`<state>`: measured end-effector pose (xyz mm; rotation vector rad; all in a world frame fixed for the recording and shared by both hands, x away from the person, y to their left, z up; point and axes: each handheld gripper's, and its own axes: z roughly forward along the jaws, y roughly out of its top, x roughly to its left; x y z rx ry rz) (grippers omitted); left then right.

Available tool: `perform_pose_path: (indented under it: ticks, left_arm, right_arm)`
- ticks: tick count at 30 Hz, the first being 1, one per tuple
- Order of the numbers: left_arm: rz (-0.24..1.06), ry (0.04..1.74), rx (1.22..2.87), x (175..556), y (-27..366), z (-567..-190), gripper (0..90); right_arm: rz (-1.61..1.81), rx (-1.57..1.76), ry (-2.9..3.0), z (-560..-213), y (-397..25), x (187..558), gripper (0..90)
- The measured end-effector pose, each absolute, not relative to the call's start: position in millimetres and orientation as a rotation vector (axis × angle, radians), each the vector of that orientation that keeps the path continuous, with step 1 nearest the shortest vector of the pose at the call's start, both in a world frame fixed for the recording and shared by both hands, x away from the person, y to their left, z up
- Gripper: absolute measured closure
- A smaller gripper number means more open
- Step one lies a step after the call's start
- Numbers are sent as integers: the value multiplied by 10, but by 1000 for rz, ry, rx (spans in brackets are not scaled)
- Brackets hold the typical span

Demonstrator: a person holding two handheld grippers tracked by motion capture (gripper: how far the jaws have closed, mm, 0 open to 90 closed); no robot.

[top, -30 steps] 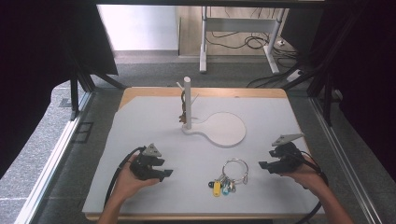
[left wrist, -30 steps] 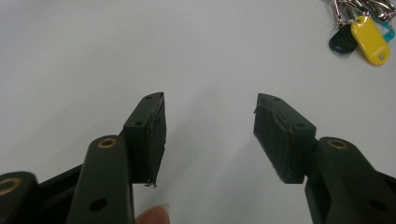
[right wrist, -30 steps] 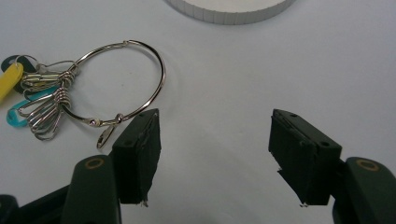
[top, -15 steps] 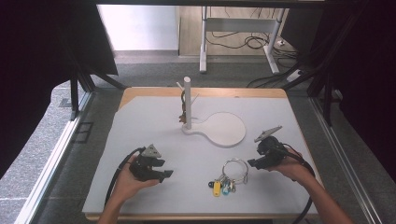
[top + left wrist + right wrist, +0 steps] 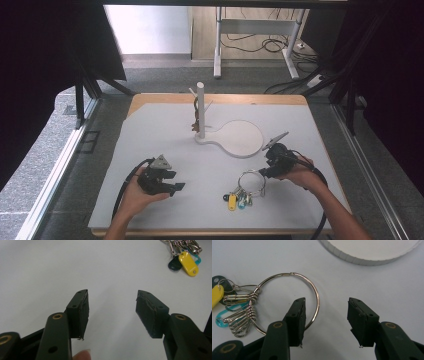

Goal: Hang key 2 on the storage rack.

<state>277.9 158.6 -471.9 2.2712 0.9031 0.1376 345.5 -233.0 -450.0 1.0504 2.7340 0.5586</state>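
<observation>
Resting low over the bare white mat [image 5: 165,120], the left gripper [image 5: 170,184] sits at the near-left of the table, jaws spread wide with nothing between them; in the left gripper view its pads [image 5: 83,312] frame only blank surface, with the key tags at the far upper right. Judged idle: it is parked clear of the work so it does not crowd the other hand. Toward the middle, at the back, a white peg stand [image 5: 200,107] rises upright from a flat round base [image 5: 242,138]; short pegs branch from its post, and a small brown item hangs beside the post, too small to identify. The stand is probably the hanging place for the ring. Nearer the front edge, right of centre, lies the key ring [image 5: 251,181], flat on the mat, with its bunch of clips and a yellow tag [image 5: 231,201] trailing to its left. The right gripper [image 5: 264,172] is at the ring's right side, released and wide. In the right gripper view one jaw is inside the wire loop [image 5: 315,298] and the other outside, so the wire runs through the gap: a placement suited to pinching the thin wire itself rather than the loose clips [image 5: 240,315]. Nothing is gripped yet; the ring is not lifted.
</observation>
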Motion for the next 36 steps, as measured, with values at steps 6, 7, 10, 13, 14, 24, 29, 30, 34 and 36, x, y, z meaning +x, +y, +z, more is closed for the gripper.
perform_pose_path:
  ticks: [6, 7, 10, 13, 14, 24, 29, 30, 34, 36]
  left_arm:
    - [139, 903, 2256, 2757, 1601, -4694, 444]
    - [138, 904, 2254, 2750, 1601, -4688, 444]
    - [139, 900, 2249, 2739, 1603, -4674, 444]
    - [136, 895, 2251, 2737, 1600, -4669, 444]
    - [135, 893, 2251, 2736, 1597, -4669, 444]
    - [143, 879, 2252, 2723, 1575, -4639, 443]
    - [149, 874, 2249, 2708, 1565, -4623, 443]
    - [149, 874, 2251, 2707, 1564, -4622, 443]
    - [148, 880, 2256, 2713, 1564, -4638, 443]
    - [147, 881, 2256, 2716, 1564, -4645, 443]
  right_arm:
    - [479, 1061, 2763, -4592, -2205, 3509, 523]
    - [472, 1061, 2767, -4604, -2199, 3514, 527]
    - [455, 1075, 2780, -4636, -2174, 3521, 532]
    - [437, 1082, 2788, -4644, -2157, 3522, 541]
    - [432, 1090, 2787, -4648, -2150, 3522, 546]
    - [385, 1196, 2796, -4700, -2187, 3492, 612]
    - [361, 1264, 2819, -4758, -2208, 3489, 659]
    - [359, 1279, 2820, -4768, -2208, 3492, 674]
    - [346, 1318, 2813, -4783, -2215, 3505, 746]
    - [346, 1328, 2817, -4784, -2225, 3512, 772]
